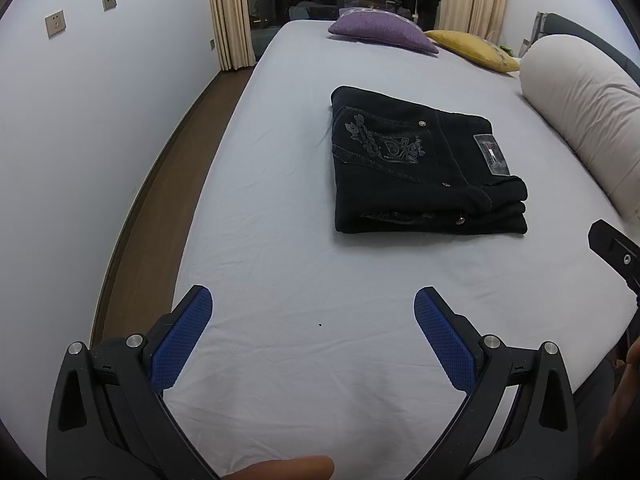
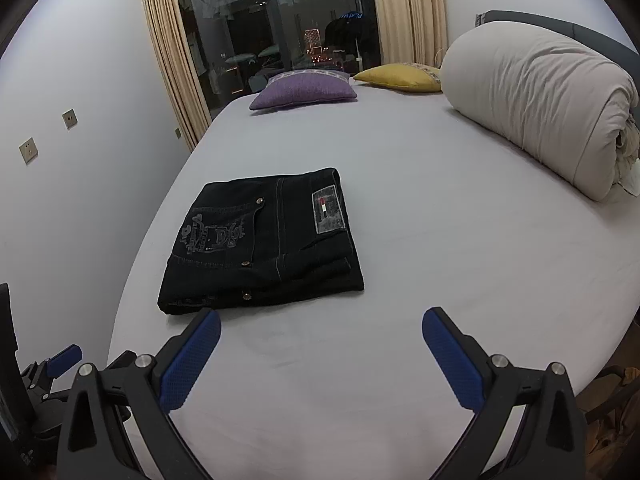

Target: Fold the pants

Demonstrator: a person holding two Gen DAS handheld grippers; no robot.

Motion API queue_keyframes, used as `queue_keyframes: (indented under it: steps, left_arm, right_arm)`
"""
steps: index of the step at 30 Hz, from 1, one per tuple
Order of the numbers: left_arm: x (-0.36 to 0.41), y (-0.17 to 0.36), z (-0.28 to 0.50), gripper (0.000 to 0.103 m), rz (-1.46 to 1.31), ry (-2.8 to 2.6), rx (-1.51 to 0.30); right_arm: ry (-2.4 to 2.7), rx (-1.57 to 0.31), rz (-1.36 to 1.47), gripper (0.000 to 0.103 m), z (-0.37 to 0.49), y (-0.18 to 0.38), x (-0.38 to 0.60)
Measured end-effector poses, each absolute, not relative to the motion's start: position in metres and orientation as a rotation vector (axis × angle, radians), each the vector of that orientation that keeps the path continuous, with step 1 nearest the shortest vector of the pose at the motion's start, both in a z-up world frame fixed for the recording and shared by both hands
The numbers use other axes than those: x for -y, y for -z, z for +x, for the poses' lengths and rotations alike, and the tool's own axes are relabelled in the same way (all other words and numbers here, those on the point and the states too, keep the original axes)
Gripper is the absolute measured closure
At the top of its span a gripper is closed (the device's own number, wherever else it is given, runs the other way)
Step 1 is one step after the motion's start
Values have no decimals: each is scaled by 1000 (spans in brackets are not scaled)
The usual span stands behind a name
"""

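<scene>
We note the left gripper (image 1: 313,310) spread wide and empty, its blue cross-hatched pads (image 1: 182,340) above the smooth pale sheet (image 1: 280,240). The right gripper (image 2: 321,332) likewise gapes, holding nothing. The black denim pants (image 2: 260,240) lie folded into a thick rectangular stack mid-bed, embroidered pocket and woven patch uppermost, apart from both grippers. A rolled cream duvet (image 2: 540,120) lies at right.
</scene>
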State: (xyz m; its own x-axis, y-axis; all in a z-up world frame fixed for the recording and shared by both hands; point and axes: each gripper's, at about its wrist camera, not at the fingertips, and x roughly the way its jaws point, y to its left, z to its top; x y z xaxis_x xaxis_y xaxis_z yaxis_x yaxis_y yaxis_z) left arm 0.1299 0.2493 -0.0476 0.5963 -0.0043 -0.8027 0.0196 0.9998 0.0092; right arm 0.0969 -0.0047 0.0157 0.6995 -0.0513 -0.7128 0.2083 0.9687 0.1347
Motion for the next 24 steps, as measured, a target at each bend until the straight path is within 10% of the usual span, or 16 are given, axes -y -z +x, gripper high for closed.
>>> queue_keyframes:
  steps: [24]
  left_arm:
    - [-249,52,128,0,21,4,-932]
  right_arm:
    - [139,-802,204,0,94,-14,-1]
